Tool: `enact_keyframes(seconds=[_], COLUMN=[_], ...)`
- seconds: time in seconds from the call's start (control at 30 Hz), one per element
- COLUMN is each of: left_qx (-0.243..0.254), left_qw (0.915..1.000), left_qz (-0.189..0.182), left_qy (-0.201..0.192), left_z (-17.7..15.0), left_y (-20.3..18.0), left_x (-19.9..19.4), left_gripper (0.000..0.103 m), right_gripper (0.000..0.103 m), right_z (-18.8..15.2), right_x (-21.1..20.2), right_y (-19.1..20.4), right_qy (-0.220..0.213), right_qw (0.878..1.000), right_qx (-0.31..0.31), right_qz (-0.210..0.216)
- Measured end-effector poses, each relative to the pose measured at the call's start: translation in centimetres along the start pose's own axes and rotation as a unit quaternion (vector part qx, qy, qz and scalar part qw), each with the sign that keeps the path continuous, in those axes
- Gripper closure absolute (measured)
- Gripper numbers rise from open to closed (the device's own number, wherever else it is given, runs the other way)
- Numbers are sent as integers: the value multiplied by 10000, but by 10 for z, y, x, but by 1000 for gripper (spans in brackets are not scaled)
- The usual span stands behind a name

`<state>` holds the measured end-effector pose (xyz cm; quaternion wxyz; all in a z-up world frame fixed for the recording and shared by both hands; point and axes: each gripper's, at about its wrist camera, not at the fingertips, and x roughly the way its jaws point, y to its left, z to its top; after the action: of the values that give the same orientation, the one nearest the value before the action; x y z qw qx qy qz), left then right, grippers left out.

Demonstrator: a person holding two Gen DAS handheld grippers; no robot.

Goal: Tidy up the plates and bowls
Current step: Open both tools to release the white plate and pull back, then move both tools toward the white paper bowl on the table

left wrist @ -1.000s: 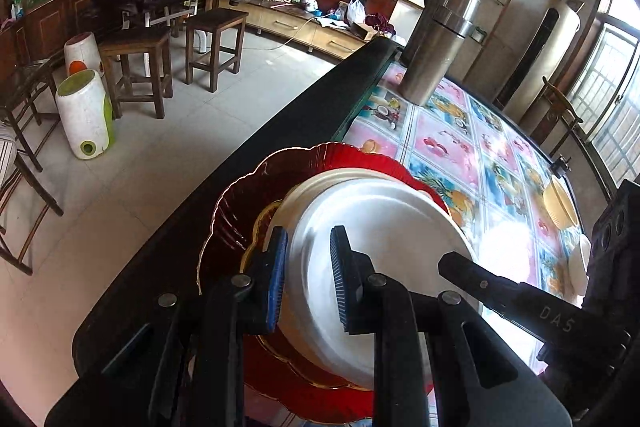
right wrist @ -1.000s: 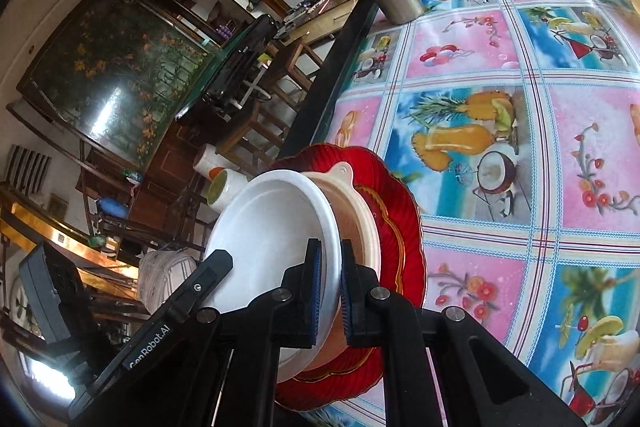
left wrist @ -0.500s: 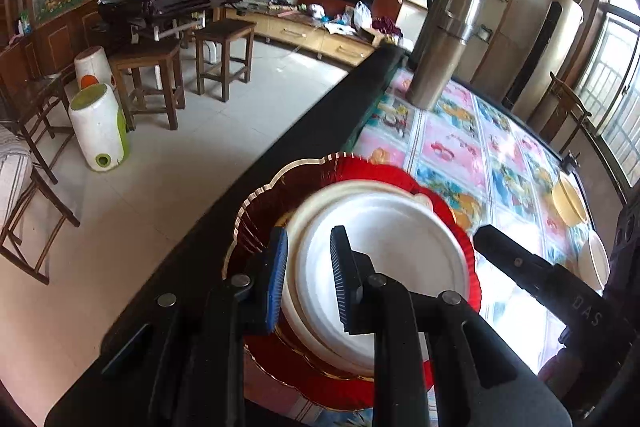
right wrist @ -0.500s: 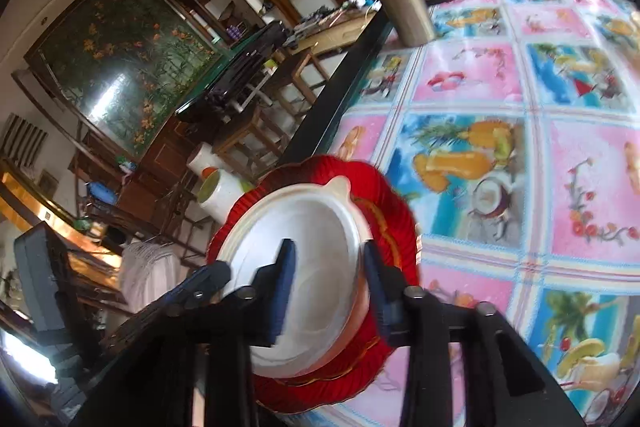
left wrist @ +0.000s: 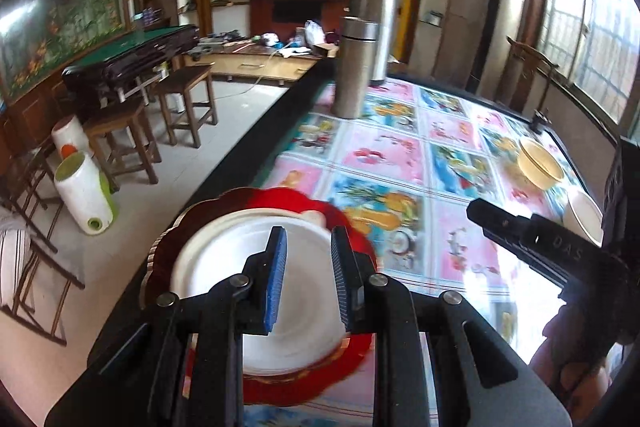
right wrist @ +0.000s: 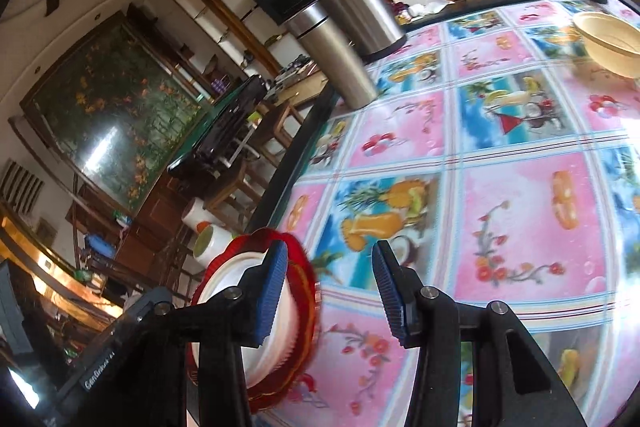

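Observation:
A white plate lies stacked on a scalloped red plate near the table's left edge. My left gripper hovers above the white plate, jaws a little apart and holding nothing. My right gripper is open and empty, to the right of the stack; the red plate and white plate show behind its left finger. A cream bowl and a white bowl stand at the far right; the cream bowl also shows in the right wrist view.
A tall steel thermos stands at the table's far left edge, also in the right wrist view. The table has a fruit-print cloth and a black rim. Stools and white bins stand on the floor to the left.
My right gripper has opened, let go of the white plate and drawn back to the right. My left gripper has lifted and backed off; the stack now lies flat on the table.

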<state>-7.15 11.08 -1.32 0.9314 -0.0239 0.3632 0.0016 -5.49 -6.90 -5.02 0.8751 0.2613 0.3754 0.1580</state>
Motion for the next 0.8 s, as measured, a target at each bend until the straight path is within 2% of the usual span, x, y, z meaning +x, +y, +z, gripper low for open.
enact_keyframes(seconds=[0.47,0.8], left_qx=[1091,1626], left_qw=[9925,9828], left_qz=[-526,-878], left_qy=[-134,-74], left_z=[15,23], left_y=[-145,-233], left_x=[-8,2], left_gripper=[83,83], right_gripper=[55,55], right_z=[36,50], right_x=[-110,-189], right_y=[-114,-187], right_qy=[-867,-1464], right_qw=[9924,9785], right_qx=[837,1245], right_qz=[-262,-753])
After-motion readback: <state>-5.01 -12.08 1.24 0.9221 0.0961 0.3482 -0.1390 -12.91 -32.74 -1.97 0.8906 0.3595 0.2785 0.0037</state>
